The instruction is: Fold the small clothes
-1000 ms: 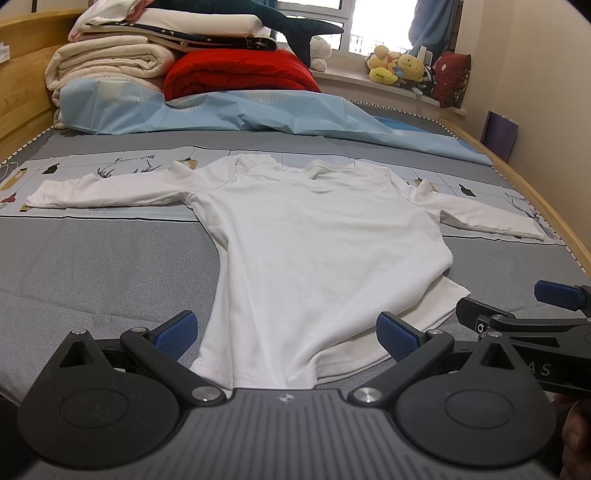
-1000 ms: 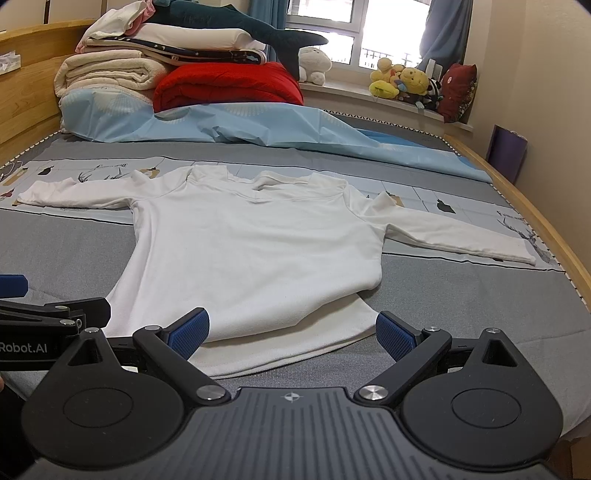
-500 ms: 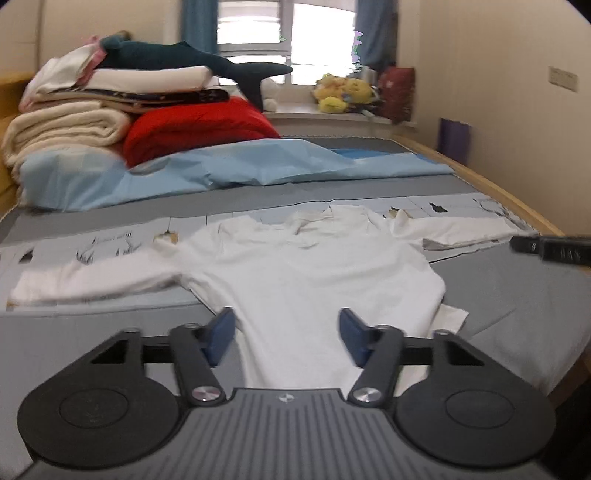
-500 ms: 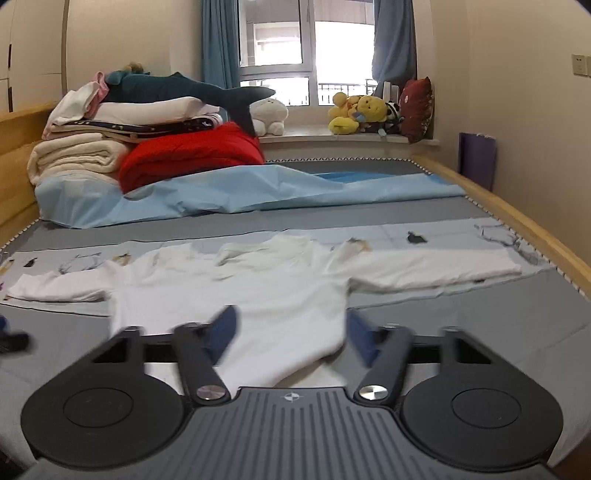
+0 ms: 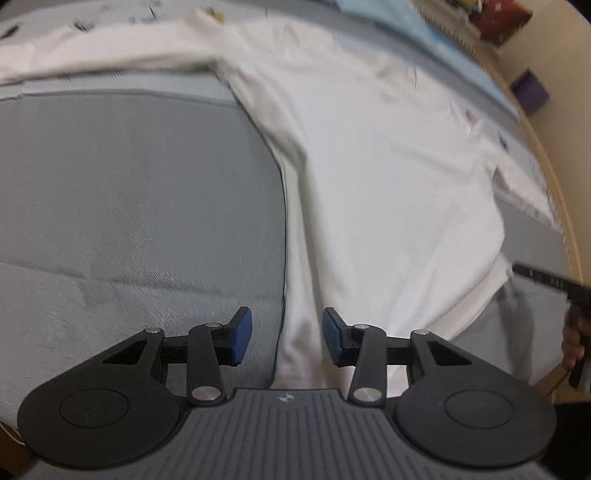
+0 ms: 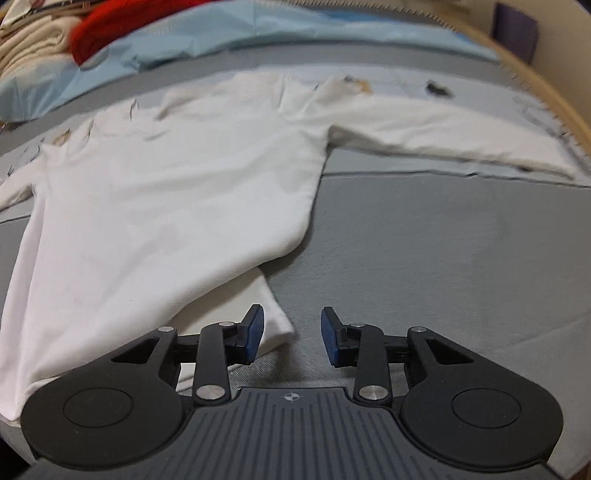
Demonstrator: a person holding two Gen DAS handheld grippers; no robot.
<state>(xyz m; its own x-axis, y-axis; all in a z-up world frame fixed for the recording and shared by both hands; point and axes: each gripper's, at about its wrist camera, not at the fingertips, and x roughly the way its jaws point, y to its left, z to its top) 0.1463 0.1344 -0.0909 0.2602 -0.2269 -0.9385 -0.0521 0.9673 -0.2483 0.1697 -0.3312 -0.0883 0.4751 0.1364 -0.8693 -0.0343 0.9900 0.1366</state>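
Note:
A small white long-sleeved shirt [image 5: 376, 177] lies spread flat on the grey bedcover [image 5: 129, 192], sleeves out to both sides. My left gripper [image 5: 287, 336] points steeply down over the shirt's near left hem corner. Its jaws are closing with the hem edge between the blue pads, which do not press on it. In the right wrist view the same shirt [image 6: 166, 206] fills the left half. My right gripper [image 6: 291, 334] hangs over the shirt's near right hem corner [image 6: 275, 321]. Its jaws are closing too, and the pads stand apart from the cloth.
A light blue sheet [image 6: 221, 33], a red blanket [image 6: 103, 26] and folded beige bedding [image 6: 29, 40] lie at the far end of the bed. The wooden bed rim [image 6: 554, 99] runs along the right. A hand holding the right gripper [image 5: 576, 325] shows at the left view's right edge.
Both grippers dropped and tipped downward toward the shirt's near hem, and both sets of jaws narrowed from wide open. The room beyond the bed has left both views.

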